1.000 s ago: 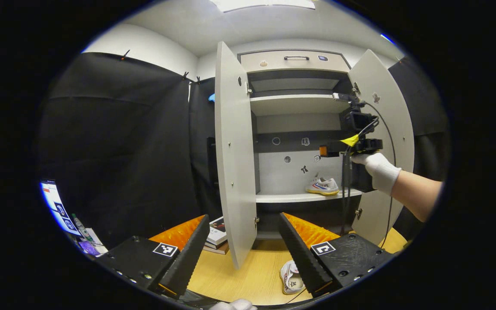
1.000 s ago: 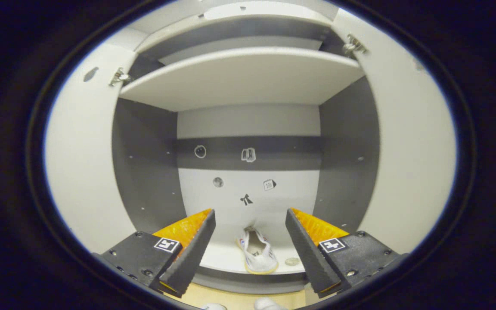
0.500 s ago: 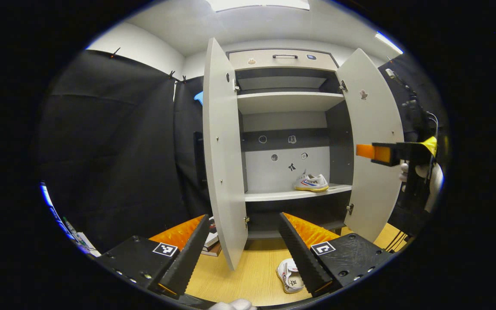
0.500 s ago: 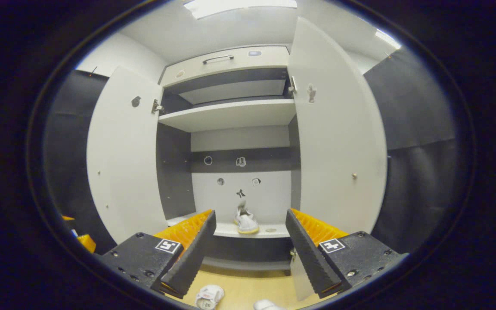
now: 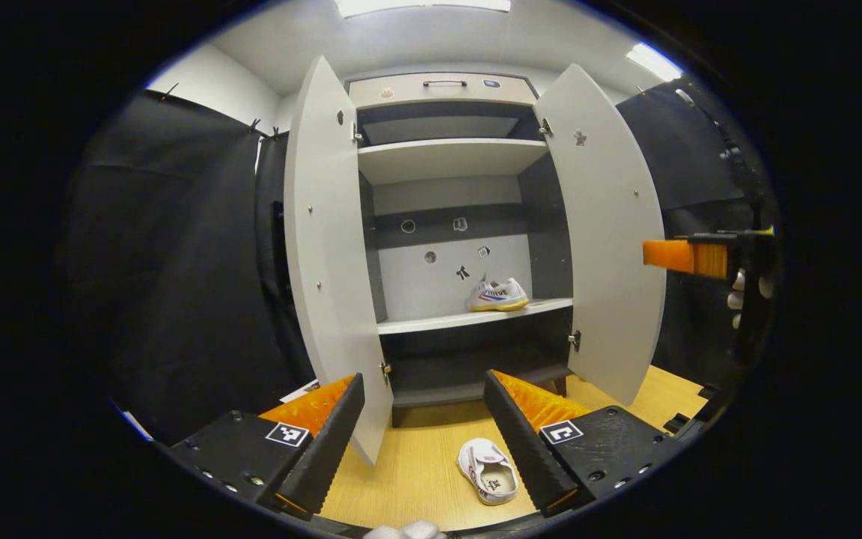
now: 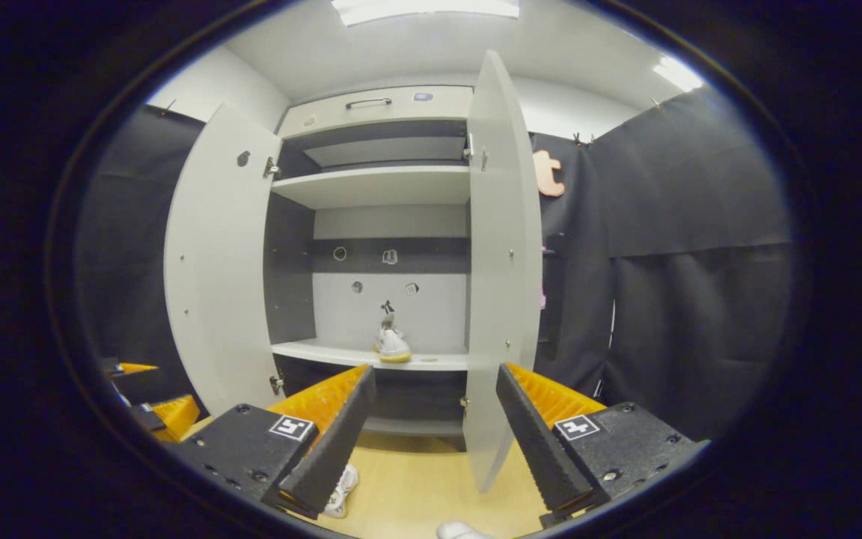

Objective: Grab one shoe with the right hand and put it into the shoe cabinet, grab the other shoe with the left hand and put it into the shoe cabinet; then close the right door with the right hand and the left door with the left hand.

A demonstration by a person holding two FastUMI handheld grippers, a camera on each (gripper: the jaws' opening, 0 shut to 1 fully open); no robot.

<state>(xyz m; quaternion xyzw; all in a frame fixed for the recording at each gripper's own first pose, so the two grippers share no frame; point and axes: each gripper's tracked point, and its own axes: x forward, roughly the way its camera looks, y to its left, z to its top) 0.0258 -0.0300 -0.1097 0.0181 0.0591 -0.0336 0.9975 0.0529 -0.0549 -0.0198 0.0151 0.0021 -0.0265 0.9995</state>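
Observation:
The shoe cabinet (image 5: 446,161) stands with both doors swung wide. One white shoe (image 5: 498,296) rests on its lower shelf (image 5: 431,323), towards the right. The other white shoe (image 5: 489,471) lies on the wooden floor (image 5: 416,479), just in front of my left gripper (image 5: 423,434), which is open and holds nothing. In the right gripper view the shelved shoe (image 6: 392,344) shows heel-on, and the floor shoe (image 6: 340,490) peeks out behind one finger. My right gripper (image 6: 435,434) is open, outside the cabinet, facing the right door (image 6: 502,284) edge-on.
The left door (image 5: 326,247) and right door (image 5: 603,224) jut out over the floor. The right gripper (image 5: 689,257) hangs at the far right of the left gripper view, beyond the right door. An upper shelf (image 5: 450,157) and a top drawer (image 5: 442,88) sit above.
My right gripper has backed out of the cabinet and swung right, leaving one shoe on the shelf. The left gripper has shifted, and the floor shoe now shows more fully.

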